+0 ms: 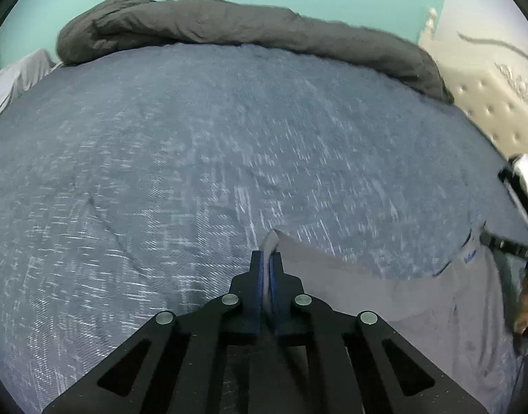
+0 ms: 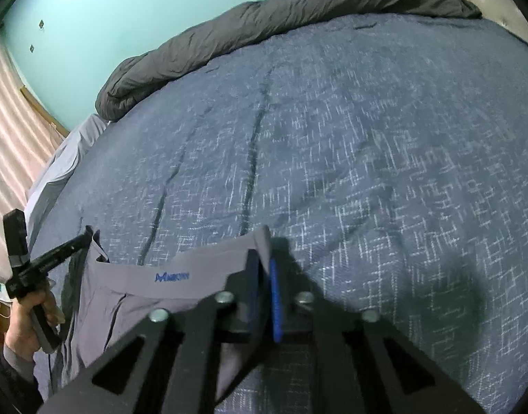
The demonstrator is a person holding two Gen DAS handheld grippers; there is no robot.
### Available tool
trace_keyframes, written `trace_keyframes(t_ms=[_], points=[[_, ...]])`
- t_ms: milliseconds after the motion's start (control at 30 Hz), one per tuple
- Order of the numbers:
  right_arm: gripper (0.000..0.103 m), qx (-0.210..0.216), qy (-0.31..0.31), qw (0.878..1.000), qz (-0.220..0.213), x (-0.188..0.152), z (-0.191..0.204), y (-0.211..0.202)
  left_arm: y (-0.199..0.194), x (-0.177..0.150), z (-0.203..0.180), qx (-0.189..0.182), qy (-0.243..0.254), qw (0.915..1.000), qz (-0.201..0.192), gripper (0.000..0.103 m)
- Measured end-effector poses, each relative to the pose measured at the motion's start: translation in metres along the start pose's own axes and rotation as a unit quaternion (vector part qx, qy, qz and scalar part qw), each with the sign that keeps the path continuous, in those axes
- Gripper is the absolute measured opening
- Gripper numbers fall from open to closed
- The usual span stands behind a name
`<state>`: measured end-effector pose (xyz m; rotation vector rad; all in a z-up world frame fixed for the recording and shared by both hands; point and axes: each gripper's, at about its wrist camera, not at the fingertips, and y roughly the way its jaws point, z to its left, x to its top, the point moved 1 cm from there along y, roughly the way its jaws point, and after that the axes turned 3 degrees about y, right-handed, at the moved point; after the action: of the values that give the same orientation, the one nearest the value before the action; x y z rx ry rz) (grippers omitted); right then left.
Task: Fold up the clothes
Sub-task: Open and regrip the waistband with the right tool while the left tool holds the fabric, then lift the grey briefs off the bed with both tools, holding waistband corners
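Grey garment [image 2: 133, 296], likely shorts or trousers, held by its waistband at the near edge of the blue bedspread [image 2: 367, 158]; the rest hangs out of sight. Waistband runs taut side to side between the grippers, printed logo facing up.

Left gripper [image 1: 270, 258]: jaws pressed together, pinching one waistband corner. Right gripper [image 2: 264, 258]: likewise pinching the other corner.

Step judged: carrying the piece out for laying flat. Next move probably calls for both hands advancing together, keeping tension, legs trailing toward the person. Dark rolled duvet [image 2: 264, 34] lies far off.
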<state>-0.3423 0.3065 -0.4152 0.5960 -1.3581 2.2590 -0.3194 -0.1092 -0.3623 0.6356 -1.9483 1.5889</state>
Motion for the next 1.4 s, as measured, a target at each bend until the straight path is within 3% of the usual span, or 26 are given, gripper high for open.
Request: trace_keyframes(t_ms=[100, 233, 333, 367, 567, 633, 833, 900, 967, 1000, 1133, 1300, 1400], points=[[0.003, 0.017, 0.016, 0.999, -0.024, 0.004, -0.002, -0.010, -0.010, 0.002, 0.011, -0.015, -0.036, 0.9991, -0.018, 0.003], [0.003, 0.030, 0.025, 0.999, -0.032, 0.006, -0.005, -0.011, -0.008, -0.001, 0.012, -0.013, -0.045, 0.9989, -0.010, 0.007], [0.005, 0.018, 0.033, 0.999, -0.020, 0.005, -0.009, -0.004, -0.008, -0.004, 0.011, -0.003, -0.037, 0.9993, -0.002, 0.031], [0.009, 0.014, 0.037, 0.999, -0.018, 0.005, -0.011, -0.003, -0.010, -0.005, 0.011, -0.001, -0.030, 0.9995, -0.002, 0.034], [0.028, 0.010, 0.034, 0.999, -0.018, 0.012, -0.018, -0.010, -0.008, -0.004, 0.014, 0.010, 0.004, 0.9997, 0.021, 0.034], [0.029, 0.004, 0.013, 1.000, -0.011, 0.014, -0.014, -0.011, -0.007, -0.007, 0.012, 0.008, 0.011, 0.9996, 0.027, 0.034], [0.029, 0.011, -0.013, 1.000, 0.010, 0.007, -0.004, -0.001, 0.003, -0.014, 0.001, 0.008, 0.037, 0.9986, 0.036, 0.034], [0.029, 0.018, -0.019, 1.000, 0.014, 0.004, -0.002, 0.002, 0.005, -0.016, -0.001, 0.004, 0.039, 0.9986, 0.036, 0.029], [0.013, 0.022, -0.021, 0.999, 0.013, 0.001, -0.001, 0.002, 0.006, -0.018, -0.003, 0.000, 0.041, 0.9985, 0.036, 0.012], [0.011, 0.021, -0.021, 0.999, 0.012, 0.001, -0.001, 0.001, 0.002, -0.017, -0.002, -0.003, 0.037, 0.9988, 0.032, 0.008], [0.005, 0.022, -0.020, 0.999, -0.017, 0.006, 0.002, -0.013, -0.014, -0.012, 0.001, -0.013, 0.020, 0.9997, 0.009, 0.004], [0.004, 0.030, -0.043, 0.997, -0.065, 0.015, 0.024, -0.050, -0.064, -0.004, -0.011, 0.001, 0.037, 0.9985, -0.041, 0.003], [0.004, 0.040, -0.058, 0.992, -0.105, 0.017, 0.040, -0.088, -0.113, -0.002, -0.025, 0.008, 0.046, 0.9952, -0.086, 0.003]])
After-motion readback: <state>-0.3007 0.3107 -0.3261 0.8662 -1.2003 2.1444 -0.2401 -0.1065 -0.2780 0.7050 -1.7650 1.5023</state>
